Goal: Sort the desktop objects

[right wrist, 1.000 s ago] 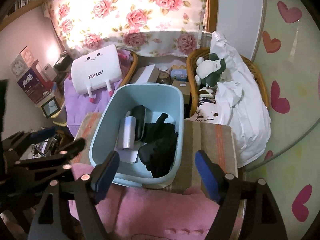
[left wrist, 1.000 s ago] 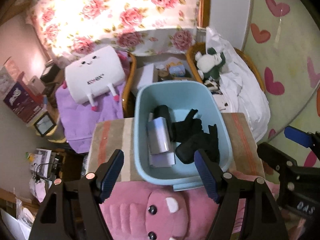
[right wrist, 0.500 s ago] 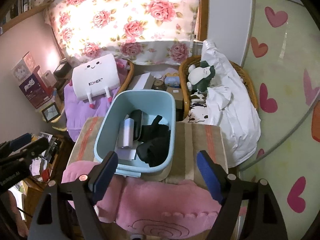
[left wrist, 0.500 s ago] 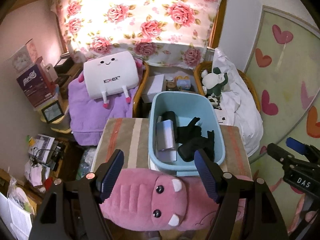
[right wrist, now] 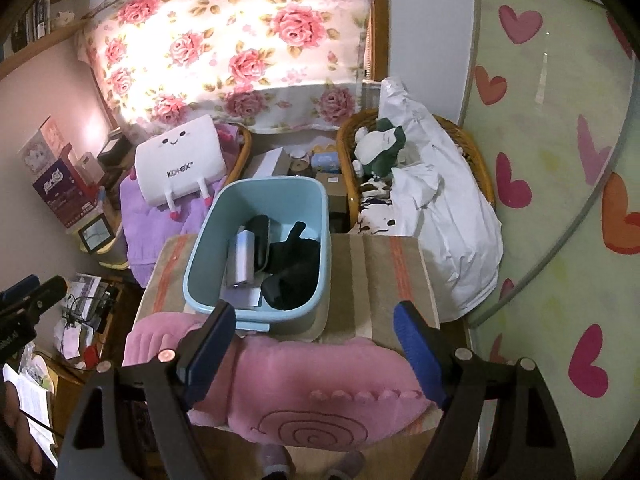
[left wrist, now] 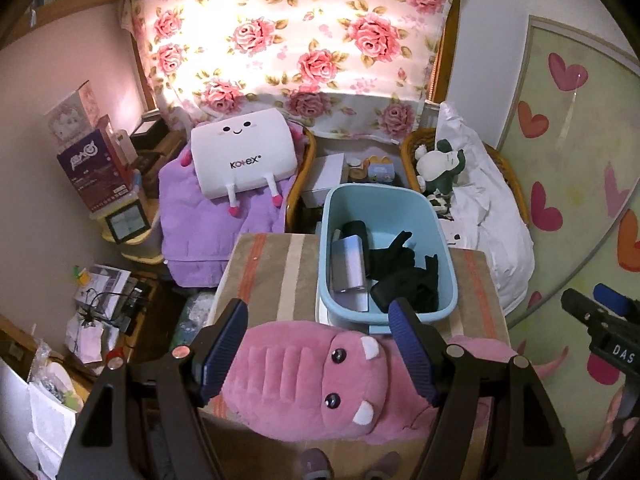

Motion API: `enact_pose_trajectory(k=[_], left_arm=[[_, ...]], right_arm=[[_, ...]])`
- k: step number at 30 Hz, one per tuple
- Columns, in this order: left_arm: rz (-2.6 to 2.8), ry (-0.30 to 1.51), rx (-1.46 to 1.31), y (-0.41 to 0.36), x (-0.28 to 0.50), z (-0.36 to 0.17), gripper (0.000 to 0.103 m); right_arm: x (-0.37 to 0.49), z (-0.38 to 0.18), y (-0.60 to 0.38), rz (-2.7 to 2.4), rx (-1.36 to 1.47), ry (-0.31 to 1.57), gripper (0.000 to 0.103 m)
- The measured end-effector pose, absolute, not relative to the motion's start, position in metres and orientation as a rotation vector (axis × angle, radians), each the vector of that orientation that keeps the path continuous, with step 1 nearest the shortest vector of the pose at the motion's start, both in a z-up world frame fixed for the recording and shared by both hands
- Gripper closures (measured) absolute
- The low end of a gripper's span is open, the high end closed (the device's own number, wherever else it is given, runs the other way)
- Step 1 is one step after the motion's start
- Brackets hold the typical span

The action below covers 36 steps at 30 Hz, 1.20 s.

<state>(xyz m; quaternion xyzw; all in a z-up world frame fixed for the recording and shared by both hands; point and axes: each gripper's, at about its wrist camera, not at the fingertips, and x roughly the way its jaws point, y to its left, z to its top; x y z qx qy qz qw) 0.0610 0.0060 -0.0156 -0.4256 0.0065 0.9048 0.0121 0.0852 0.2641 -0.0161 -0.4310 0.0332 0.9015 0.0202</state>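
Observation:
A light blue plastic bin (left wrist: pixel 442 240) (right wrist: pixel 200 240) stands on a striped cloth-covered table (left wrist: pixel 268 276) (right wrist: pixel 400 272). It holds a silver box (left wrist: pixel 348 264) (right wrist: pixel 242 258), a black case (left wrist: pixel 354 228) (right wrist: pixel 260 236) and black gloves (left wrist: pixel 404 276) (right wrist: pixel 294 268). A pink plush hippo (left wrist: pixel 320 376) (right wrist: pixel 320 392) lies along the table's near edge. My left gripper (left wrist: pixel 318 354) is open and empty above the hippo's head. My right gripper (right wrist: pixel 316 350) is open and empty above the hippo's back end.
A white Kotex plush (left wrist: pixel 242 158) lies on a purple towel (left wrist: pixel 192 228) over a wicker chair at back left. A second wicker chair holds a green and white plush (left wrist: pixel 440 164) and white bedding (left wrist: pixel 492 216). Boxes and clutter crowd the left floor (left wrist: pixel 104 304).
Both grippers have pulled back and up from the bin. The view has widened, and the pink hippo now shows whole below the open fingers.

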Motion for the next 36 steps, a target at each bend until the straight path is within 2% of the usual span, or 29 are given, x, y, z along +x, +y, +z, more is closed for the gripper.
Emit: enact_pose_trajectory(k=[9, 14, 19, 36], left_arm=[[2.834, 0.066, -1.307, 0.018, 0.079, -0.012, 0.026], [2.780, 0.075, -1.370, 0.025, 0.076, -0.031, 0.026], [2.767, 0.034, -1.389, 0.025, 0.076, -0.048, 0.026], [2.771, 0.103, -1.394, 0.034, 0.078, -0.069, 0.026]], right_arm=[[0.105, -0.013, 0.272, 2.782, -1.344, 0.152, 0.018], [0.112, -0.018, 0.268, 2.784, -1.342, 0.140, 0.018], [0.114, -0.034, 0.263, 2.785, -1.354, 0.132, 0.018], [0.109, -0.078, 0.253, 2.782, -1.378, 0.110, 0.018]])
